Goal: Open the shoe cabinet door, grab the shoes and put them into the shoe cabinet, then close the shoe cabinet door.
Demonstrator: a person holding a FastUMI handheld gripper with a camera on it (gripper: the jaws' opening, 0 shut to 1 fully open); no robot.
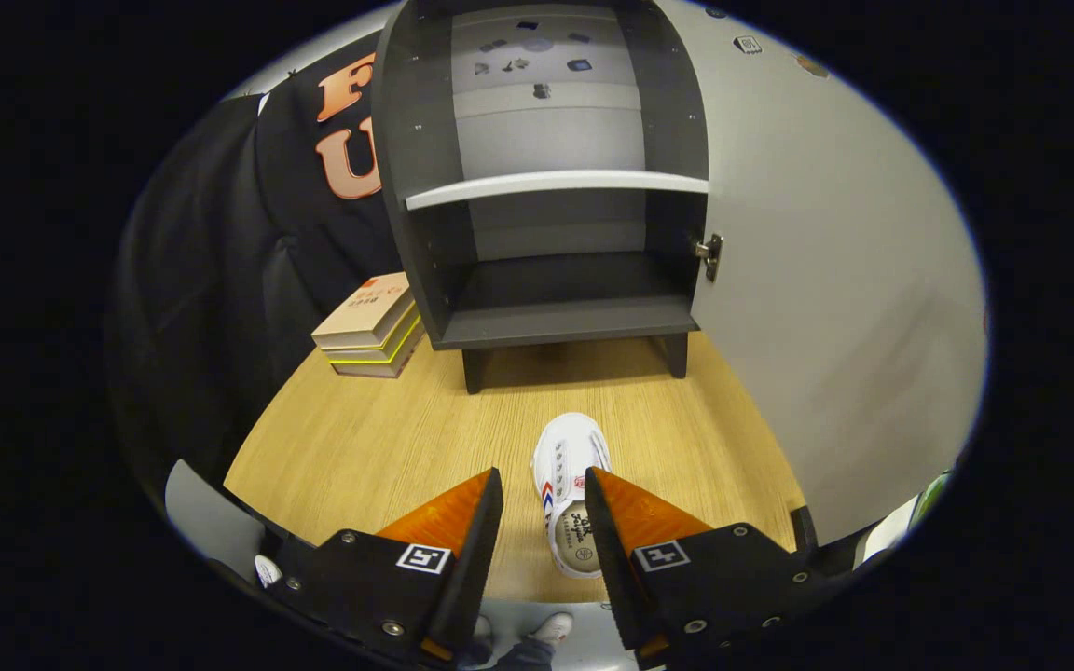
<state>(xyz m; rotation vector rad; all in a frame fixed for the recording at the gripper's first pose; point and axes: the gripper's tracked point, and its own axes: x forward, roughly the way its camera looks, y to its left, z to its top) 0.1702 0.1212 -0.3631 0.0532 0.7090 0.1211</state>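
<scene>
- Shoe cabinet [546, 321] stands at the far side of the wooden table [360, 447], dark grey body on short legs.
- Cabinet door [835, 308] is swung fully open to the right; a metal hinge [709, 253] shows on its inner edge.
- Inside: one pale shelf [556, 186] across the middle. The lower compartment is bare; nothing sits on the shelf either.
- Small stickers on the upper part of the back panel [537, 65], and a couple more near the top of the door; too small to read.
- Stack of books [371, 326] lies on the table just left of the cabinet, touching or nearly touching its side. Top cover has red print, not legible.
- White shoe [567, 466] lies on the table near the cabinet front, toe pointing towards it, well short of the opening.
- Shoe has red and blue marks on the side and script writing on the insole; I can't make out the words.
- Gripper [543, 494] is spread open, holding nothing.
- The heel end of the shoe sits between the fingers, toe end just ahead of them. Whether either finger touches it, I can't tell.
- Person's shoes [551, 629] show below the table's near edge.
</scene>
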